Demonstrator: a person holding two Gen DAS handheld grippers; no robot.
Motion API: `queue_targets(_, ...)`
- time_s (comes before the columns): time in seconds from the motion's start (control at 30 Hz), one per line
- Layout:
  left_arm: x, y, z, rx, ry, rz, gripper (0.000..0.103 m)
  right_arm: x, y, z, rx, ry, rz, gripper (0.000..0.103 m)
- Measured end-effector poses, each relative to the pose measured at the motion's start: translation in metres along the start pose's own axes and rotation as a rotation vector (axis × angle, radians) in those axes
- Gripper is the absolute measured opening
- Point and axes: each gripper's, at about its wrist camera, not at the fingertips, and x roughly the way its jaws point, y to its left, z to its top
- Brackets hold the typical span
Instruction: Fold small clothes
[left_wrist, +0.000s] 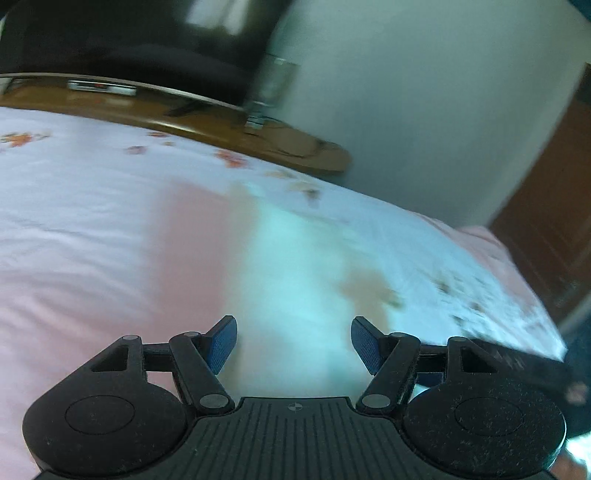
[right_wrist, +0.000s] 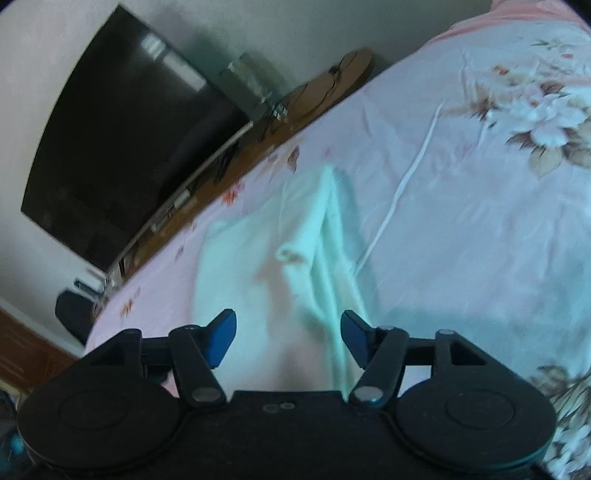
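Observation:
A small pale mint-white garment (right_wrist: 295, 236) lies on the pink floral bedsheet (right_wrist: 461, 221), with a fold ridge down its middle. In the left wrist view it is a blurred pale patch (left_wrist: 291, 266) ahead of the fingers. My left gripper (left_wrist: 293, 341) is open and empty, low over the garment. My right gripper (right_wrist: 288, 338) is open and empty, just above the garment's near edge. Both views are motion-blurred.
A wooden footboard (left_wrist: 207, 122) runs along the far edge of the bed. A dark TV screen (right_wrist: 122, 147) and a clear box (right_wrist: 251, 85) stand behind it. A brown door (left_wrist: 554, 221) is at the right. The other gripper's black body (left_wrist: 517, 365) shows at the lower right.

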Motion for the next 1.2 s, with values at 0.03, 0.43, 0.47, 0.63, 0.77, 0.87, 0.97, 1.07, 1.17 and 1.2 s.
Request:
queue_targets(0.03, 0.004, 0.004, -0.002, 0.002, 0.003, 0.019, 0.068, 0.005, 0.002, -0.003, -0.011, 0.013, -0.012, 0.058)
queue_targets(0.43, 0.034, 0.004, -0.009, -0.004, 0.020, 0.043, 0.068, 0.034, 0.028, 0.005, -0.185, -0.001, -0.073, 0.006)
queue_targets(0.47, 0.035, 0.001, -0.009, -0.004, 0.021, 0.038, 0.068, 0.030, 0.033, 0.007, -0.228, -0.019, -0.091, 0.006)
queue_targets(0.63, 0.040, -0.013, -0.018, 0.018, 0.033, 0.015, 0.068, 0.010, 0.025, 0.026, -0.286, -0.045, -0.176, 0.004)
queue_targets(0.77, 0.042, -0.008, -0.027, 0.034, 0.052, 0.050, 0.068, 0.024, 0.001, 0.014, -0.191, 0.100, -0.131, 0.020)
queue_targets(0.87, 0.040, 0.002, -0.027, 0.000, 0.075, 0.046, 0.068, 0.013, -0.002, 0.003, -0.172, 0.089, -0.118, 0.031)
queue_targets(0.97, 0.037, 0.006, -0.029, -0.003, 0.071, 0.049, 0.068, 0.001, -0.009, -0.010, -0.122, 0.110, -0.108, 0.031)
queue_targets(1.07, 0.037, 0.003, -0.030, 0.010, 0.073, 0.049, 0.068, -0.006, -0.006, -0.024, -0.108, 0.119, -0.102, 0.031)
queue_targets(1.17, 0.039, 0.001, -0.031, 0.016, 0.079, 0.044, 0.068, 0.001, 0.000, -0.022, -0.104, 0.127, -0.103, 0.031)
queue_targets(1.2, 0.039, 0.000, -0.031, 0.022, 0.079, 0.047, 0.068, 0.003, 0.001, -0.021, -0.092, 0.124, -0.100, 0.031)
